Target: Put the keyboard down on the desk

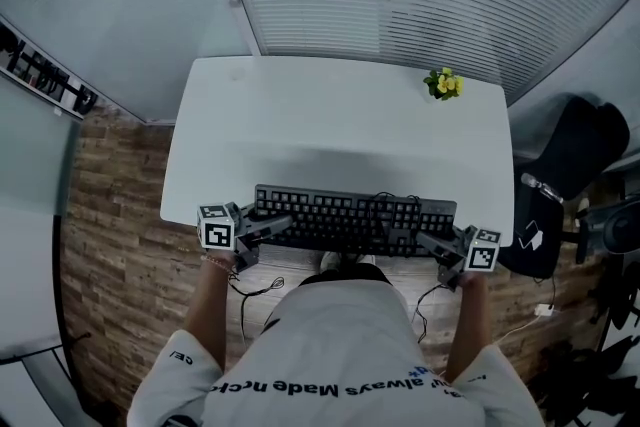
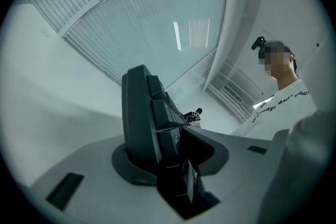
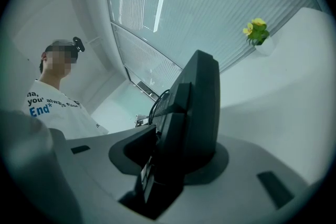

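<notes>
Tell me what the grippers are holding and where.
The black keyboard: the left gripper clamps its left end, the right gripper its right end, jaws across keys and underside.

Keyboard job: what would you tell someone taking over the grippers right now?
Left gripper: jaws closed on the left end of the keyboard.
Right gripper: jaws closed on its right end.
The keyboard lies level along the near edge of the desk, flowers at the far corner; whether it rests on the top yet I cannot tell.
Left to do: settle it, open both jaws, pull back.
</notes>
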The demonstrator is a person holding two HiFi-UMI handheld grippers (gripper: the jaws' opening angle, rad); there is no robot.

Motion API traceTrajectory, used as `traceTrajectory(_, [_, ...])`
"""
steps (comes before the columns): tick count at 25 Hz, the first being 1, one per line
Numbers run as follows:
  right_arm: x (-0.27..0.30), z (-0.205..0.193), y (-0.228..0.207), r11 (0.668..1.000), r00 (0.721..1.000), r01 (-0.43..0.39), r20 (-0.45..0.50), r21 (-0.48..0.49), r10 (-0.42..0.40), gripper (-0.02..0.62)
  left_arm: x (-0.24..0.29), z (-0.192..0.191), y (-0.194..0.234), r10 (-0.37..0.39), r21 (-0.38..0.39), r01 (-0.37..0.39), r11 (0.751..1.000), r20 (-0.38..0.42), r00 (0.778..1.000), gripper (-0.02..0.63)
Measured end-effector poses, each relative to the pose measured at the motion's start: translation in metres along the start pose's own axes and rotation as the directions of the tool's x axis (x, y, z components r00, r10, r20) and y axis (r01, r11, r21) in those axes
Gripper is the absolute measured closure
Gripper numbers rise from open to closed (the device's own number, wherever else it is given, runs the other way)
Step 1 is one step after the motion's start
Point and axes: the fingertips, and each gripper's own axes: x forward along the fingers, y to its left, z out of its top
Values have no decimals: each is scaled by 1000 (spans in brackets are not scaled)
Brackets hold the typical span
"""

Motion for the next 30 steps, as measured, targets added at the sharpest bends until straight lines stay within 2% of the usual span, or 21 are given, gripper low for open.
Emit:
traceTrajectory(4, [-13, 21, -31, 997, 997, 70, 19, -19, -70, 392, 29, 13, 17, 92, 27, -92, 995, 21, 996, 412])
traceTrajectory(11, [-34, 49, -63, 985, 985, 166, 48, -56, -163, 343, 65, 25, 32, 196, 77, -200, 977, 59, 979, 362])
traceTrajectory(20, [-37, 50, -82, 956, 959, 280, 67, -84, -275, 274, 65, 22, 42, 319, 100, -330, 939, 111, 941, 312])
traceTrajectory(25, [-44, 51, -113, 946, 947, 319, 66, -53, -315, 246, 81, 21, 62, 386, 94, -397, 913, 120, 915, 291])
traceTrajectory(30, [-45, 51, -134, 922, 923, 384, 58, -41, -381, 214, 90, 19, 81, 428, 84, -439, 895, 121, 896, 279])
